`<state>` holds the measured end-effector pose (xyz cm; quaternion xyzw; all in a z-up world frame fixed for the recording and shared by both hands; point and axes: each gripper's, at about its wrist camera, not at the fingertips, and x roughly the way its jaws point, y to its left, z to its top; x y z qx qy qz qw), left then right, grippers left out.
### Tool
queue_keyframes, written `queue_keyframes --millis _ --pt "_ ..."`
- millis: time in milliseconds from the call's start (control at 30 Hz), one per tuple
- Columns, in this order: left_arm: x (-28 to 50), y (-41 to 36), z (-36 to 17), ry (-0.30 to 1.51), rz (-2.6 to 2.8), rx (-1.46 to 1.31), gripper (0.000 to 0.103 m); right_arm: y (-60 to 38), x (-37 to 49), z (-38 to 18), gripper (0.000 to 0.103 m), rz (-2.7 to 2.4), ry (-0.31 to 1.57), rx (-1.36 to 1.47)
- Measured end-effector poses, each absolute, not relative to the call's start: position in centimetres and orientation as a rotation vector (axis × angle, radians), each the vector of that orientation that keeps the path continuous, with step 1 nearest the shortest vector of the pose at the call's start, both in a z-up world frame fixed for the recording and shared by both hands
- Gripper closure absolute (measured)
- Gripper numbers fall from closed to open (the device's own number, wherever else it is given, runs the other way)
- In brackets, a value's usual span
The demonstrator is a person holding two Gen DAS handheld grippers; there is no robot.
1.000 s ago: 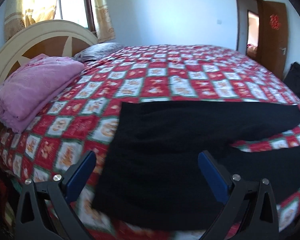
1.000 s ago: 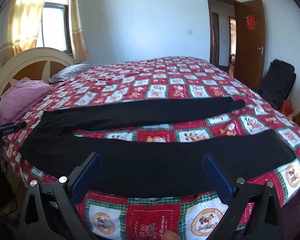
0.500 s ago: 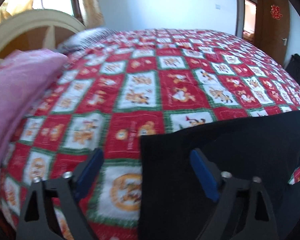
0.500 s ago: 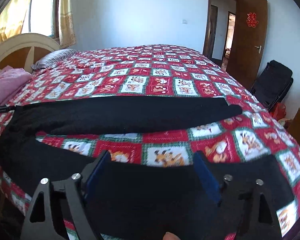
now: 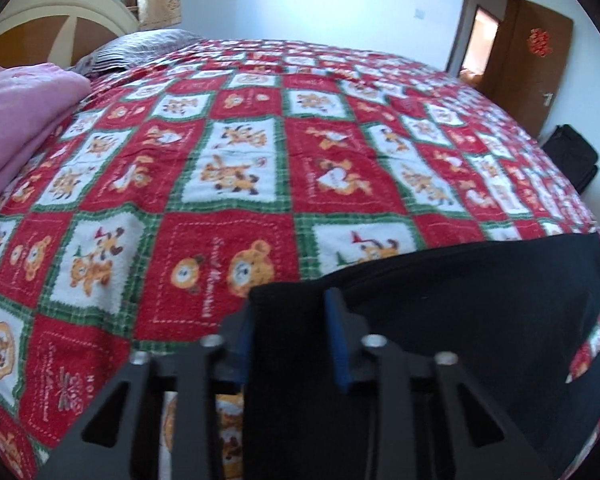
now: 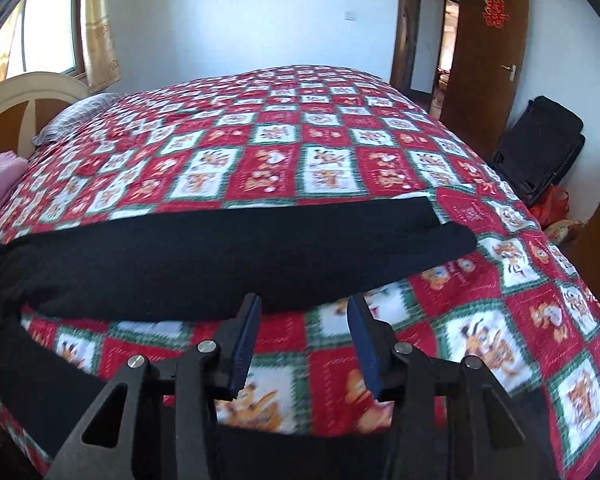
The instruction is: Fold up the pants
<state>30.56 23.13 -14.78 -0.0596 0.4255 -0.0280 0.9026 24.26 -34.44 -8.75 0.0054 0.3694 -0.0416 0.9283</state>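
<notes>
L gripper [image 5: 290, 326] pinching pants [image 5: 460, 300] waist corner | R gripper [image 6: 303, 330] half-open, poss. over leg edge | bedspread [image 6: 324, 168]

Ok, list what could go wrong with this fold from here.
1. The left gripper has only a corner of the pants between its fingers; such a small bite could slip when lifted.
2. The right gripper shows bedspread between its tips, with the near leg further back, so it might pinch the bedspread or miss the cloth.
</notes>
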Motion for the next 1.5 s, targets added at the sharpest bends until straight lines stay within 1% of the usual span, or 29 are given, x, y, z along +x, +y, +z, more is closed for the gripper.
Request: queue_keyframes --millis 33,167,300,467,533,633,700,733,800,900,967,1000,1033,1067,1100,1133,1233,1500 --pt "30.5 23.1 -14.6 0.873 -0.067 -0.128 0.087 -35.4 25.0 -8.6 0.056 -0.1 0.762 0.018" --pt "30.7 22.9 -14.2 0.861 -0.092 -0.114 0.088 -38.4 27.6 -8.5 0.056 -0.16 0.786 0.024" --pt "31.0 23.1 -14.9 0.874 -0.087 -0.126 0.088 -41.9 30.5 -8.5 0.056 -0.212 0.807 0.046" --pt "31.0 23.2 -15.2 0.875 -0.08 -0.132 0.087 -46.3 34.7 -9.5 0.056 -0.212 0.867 0.165" --pt "31.0 23.2 -15.2 0.875 -0.074 -0.128 0.083 -47.6 36.3 -10.0 0.056 -0.203 0.892 0.203" --pt "31.0 23.2 -15.2 0.874 -0.049 -0.122 0.074 -48.5 38.3 -10.7 0.056 -0.186 0.922 0.246" --pt "31.1 23.1 -15.2 0.877 -0.042 -0.114 0.072 -48.7 39.2 -11.1 0.056 -0.176 0.936 0.248" --pt "31.1 23.1 -15.2 0.878 -0.036 -0.11 0.065 -48.8 39.8 -11.4 0.055 -0.178 0.944 0.239" --pt "31.1 23.1 -15.0 0.878 -0.021 -0.099 0.055 -48.9 40.7 -11.9 0.055 -0.179 0.959 0.224" --pt "31.1 22.9 -15.1 0.883 -0.03 -0.089 0.055 -49.1 41.7 -13.1 0.055 -0.15 1.001 0.218" --pt "31.2 22.9 -15.1 0.886 -0.048 -0.096 0.059 -48.9 41.7 -13.3 0.055 -0.14 0.998 0.19" --pt "31.3 23.0 -15.0 0.888 -0.064 -0.097 0.069 -48.8 41.7 -13.3 0.055 -0.13 0.994 0.184" --pt "31.4 23.0 -15.0 0.895 -0.081 -0.101 0.077 -48.6 41.6 -13.2 0.055 -0.114 0.991 0.178" --pt "31.5 22.9 -15.0 0.894 -0.088 -0.107 0.079 -48.5 41.6 -13.2 0.063 -0.113 0.992 0.167" --pt "31.5 22.8 -14.9 0.892 -0.091 -0.107 0.085 -48.4 41.6 -13.1 0.072 -0.113 0.993 0.154" --pt "31.5 22.7 -14.7 0.891 -0.094 -0.104 0.087 -48.0 41.5 -12.9 0.088 -0.115 0.987 0.123" --pt "31.4 22.3 -14.2 0.875 -0.107 -0.088 0.091 -47.6 41.1 -12.1 0.097 -0.106 0.965 0.105" --pt "30.4 23.5 -12.9 0.835 -0.124 -0.166 0.092 -47.2 37.6 -7.8 0.098 -0.089 0.832 0.098"
